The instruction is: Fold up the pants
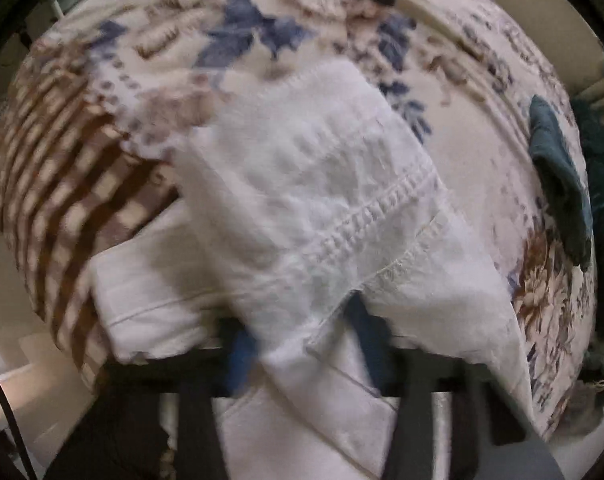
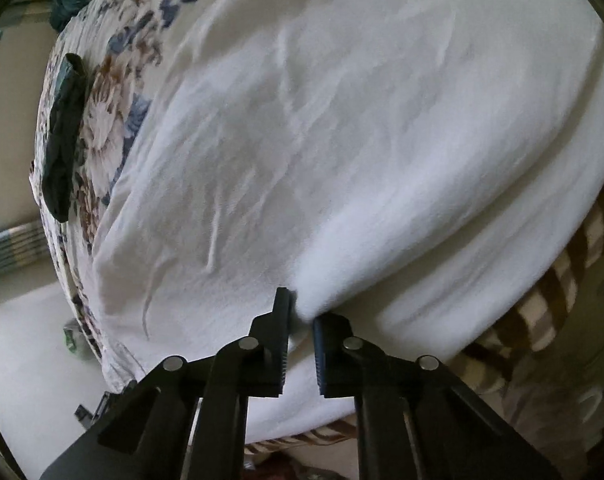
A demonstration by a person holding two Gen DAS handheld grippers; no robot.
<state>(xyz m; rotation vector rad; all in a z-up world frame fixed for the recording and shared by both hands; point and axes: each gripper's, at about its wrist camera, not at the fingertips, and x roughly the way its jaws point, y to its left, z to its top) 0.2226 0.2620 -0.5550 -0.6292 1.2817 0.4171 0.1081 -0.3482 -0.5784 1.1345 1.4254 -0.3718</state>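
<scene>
A: Where are the white pants (image 2: 341, 140) lying?

B: On the floral bedspread (image 1: 481, 128), long axis running away from the right gripper (image 2: 300, 316), which is pinching a bunched fold.

A: Left gripper (image 1: 302, 344)?

B: Clamping a hemmed, stitched layer draped over its blue fingers (image 1: 242, 356).

A: Room?

B: Bare spread is showing beyond; a dark green garment (image 2: 64, 136) is sitting near the bed's edge.

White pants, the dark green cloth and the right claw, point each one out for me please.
white pants (image 2: 341, 120): right wrist view, on the broad smooth stretch of fabric.
dark green cloth (image 2: 64, 132): right wrist view, on its middle, lying on the floral blanket.
right claw (image 2: 302, 316): right wrist view, between its fingertips, pinching a fold.
</scene>
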